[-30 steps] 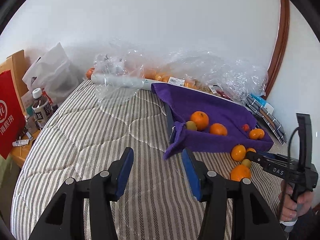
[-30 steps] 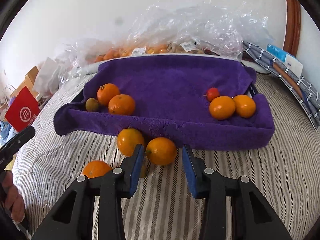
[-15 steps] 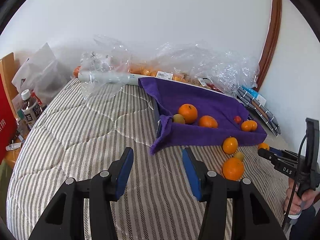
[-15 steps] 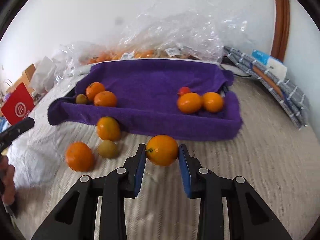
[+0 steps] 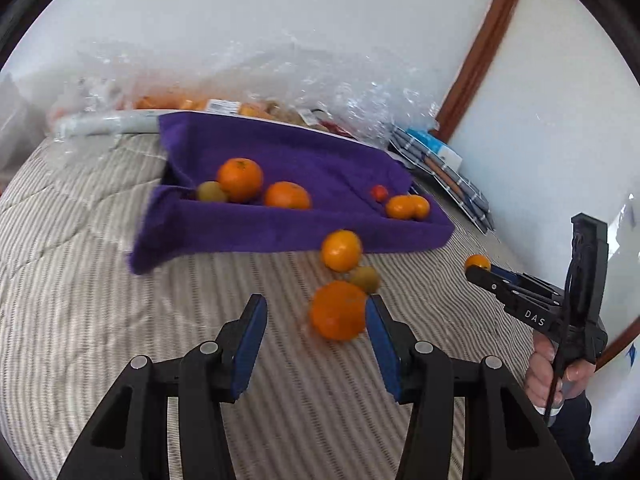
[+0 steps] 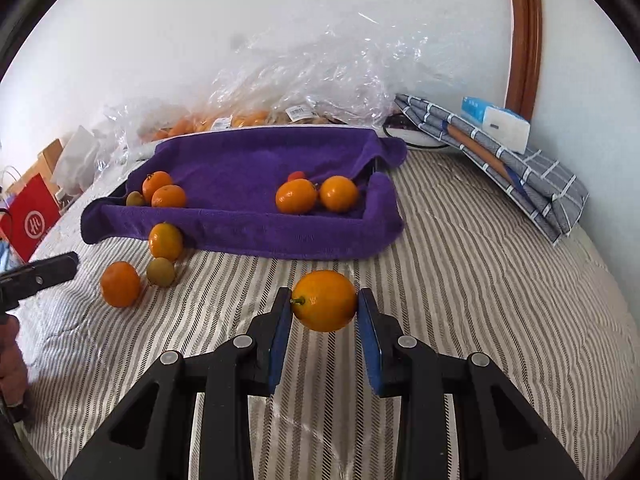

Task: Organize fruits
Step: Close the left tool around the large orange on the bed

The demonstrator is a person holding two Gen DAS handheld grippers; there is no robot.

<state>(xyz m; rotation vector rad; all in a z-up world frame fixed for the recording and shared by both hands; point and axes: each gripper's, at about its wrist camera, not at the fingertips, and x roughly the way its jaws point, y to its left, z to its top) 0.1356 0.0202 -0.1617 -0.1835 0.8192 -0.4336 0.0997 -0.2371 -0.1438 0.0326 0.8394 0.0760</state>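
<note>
My right gripper [image 6: 324, 298] is shut on an orange [image 6: 324, 300], held just above the striped bed in front of the purple towel-lined tray [image 6: 240, 236]; the left wrist view shows the same orange [image 5: 478, 262] at that gripper's tip. My left gripper [image 5: 314, 304] is open and low over the bed. A loose orange [image 5: 339, 310] lies between its fingertips, close against the right finger [image 5: 378, 320]. Just beyond lie a small green fruit [image 5: 365, 278] and another orange [image 5: 341, 250]. Inside the tray sit two oranges with a green fruit on the left [image 6: 164, 192], and two oranges with a small red fruit on the right [image 6: 316, 194].
Crumpled clear plastic bags [image 6: 320, 80] with more fruit lie along the wall behind the tray. Folded checked cloth and a tissue pack [image 6: 496, 122] sit at the right. A red paper bag [image 6: 30, 220] stands off the bed's left edge. A person's hand [image 5: 552, 368] grips the right tool.
My right gripper closed on the orange and carried it back and to the right, away from the tray's front. My left gripper swung right and down onto the loose fruits.
</note>
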